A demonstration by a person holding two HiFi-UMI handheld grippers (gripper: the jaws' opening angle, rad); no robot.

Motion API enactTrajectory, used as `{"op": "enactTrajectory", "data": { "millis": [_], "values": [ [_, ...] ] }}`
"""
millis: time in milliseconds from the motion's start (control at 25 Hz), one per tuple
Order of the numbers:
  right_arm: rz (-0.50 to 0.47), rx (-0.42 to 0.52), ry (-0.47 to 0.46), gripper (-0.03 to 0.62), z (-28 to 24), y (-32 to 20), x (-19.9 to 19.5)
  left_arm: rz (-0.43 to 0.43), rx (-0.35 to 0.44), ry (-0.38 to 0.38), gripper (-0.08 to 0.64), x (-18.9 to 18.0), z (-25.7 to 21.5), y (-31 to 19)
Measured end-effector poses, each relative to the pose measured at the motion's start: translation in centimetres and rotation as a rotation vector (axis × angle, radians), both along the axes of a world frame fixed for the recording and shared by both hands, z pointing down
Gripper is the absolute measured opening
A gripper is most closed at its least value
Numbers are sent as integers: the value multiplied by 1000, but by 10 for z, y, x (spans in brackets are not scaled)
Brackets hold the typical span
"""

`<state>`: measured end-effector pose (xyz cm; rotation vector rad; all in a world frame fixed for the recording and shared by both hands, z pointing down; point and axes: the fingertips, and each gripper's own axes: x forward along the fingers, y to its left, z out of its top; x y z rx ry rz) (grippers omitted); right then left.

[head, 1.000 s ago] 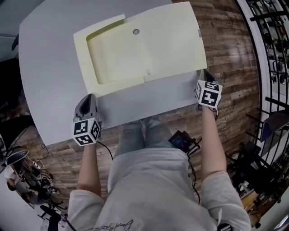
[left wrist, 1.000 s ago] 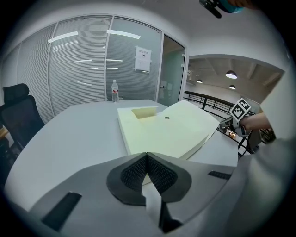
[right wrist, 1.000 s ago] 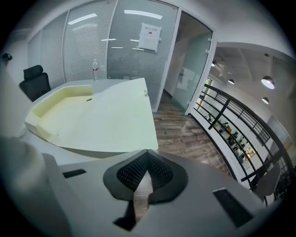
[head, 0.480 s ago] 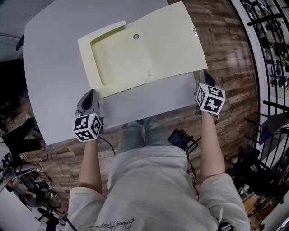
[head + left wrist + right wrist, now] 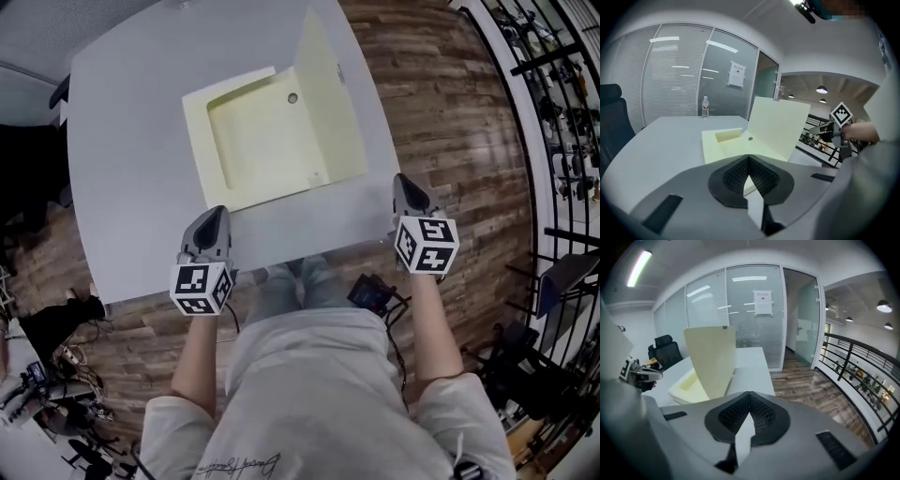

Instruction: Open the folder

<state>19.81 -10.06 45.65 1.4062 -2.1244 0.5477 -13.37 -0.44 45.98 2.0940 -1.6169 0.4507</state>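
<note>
A pale yellow folder (image 5: pixel 267 150) lies on the grey table (image 5: pixel 131 159), and its cover (image 5: pixel 328 103) stands nearly upright along the right side, held by nothing. In the left gripper view the cover (image 5: pixel 778 131) rises above the pocketed base (image 5: pixel 726 145). The right gripper view shows that cover (image 5: pixel 712 362) edge-on. My left gripper (image 5: pixel 214 214) hovers at the table's near edge, shut and empty (image 5: pixel 749 158). To the right of the table's near corner, my right gripper (image 5: pixel 405 183) is also shut on nothing (image 5: pixel 750 394). Both are clear of the folder.
A water bottle (image 5: pixel 705 107) stands at the table's far end. Black office chairs (image 5: pixel 665 350) sit on the left side. Wooden floor (image 5: pixel 441 112) and a black railing (image 5: pixel 853 362) lie to the right. A small device (image 5: pixel 375 291) hangs at the person's lap.
The cover, lying flat to the right before, has swung up and now stands nearly upright. Both grippers have lifted and drawn back toward the person.
</note>
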Motion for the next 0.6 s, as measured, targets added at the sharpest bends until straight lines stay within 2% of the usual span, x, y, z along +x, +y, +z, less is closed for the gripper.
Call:
{"op": "enactTrajectory", "data": {
  "millis": [280, 440, 600],
  "values": [
    [-179, 64, -163, 20, -51, 27, -65, 47, 46, 26, 9, 25, -37, 15],
    [-228, 63, -232, 20, -70, 37, -91, 59, 66, 52, 9, 32, -55, 15],
    [-261, 68, -263, 20, -84, 42, -115, 36, 101, 81, 9, 28, -75, 11]
  ]
}}
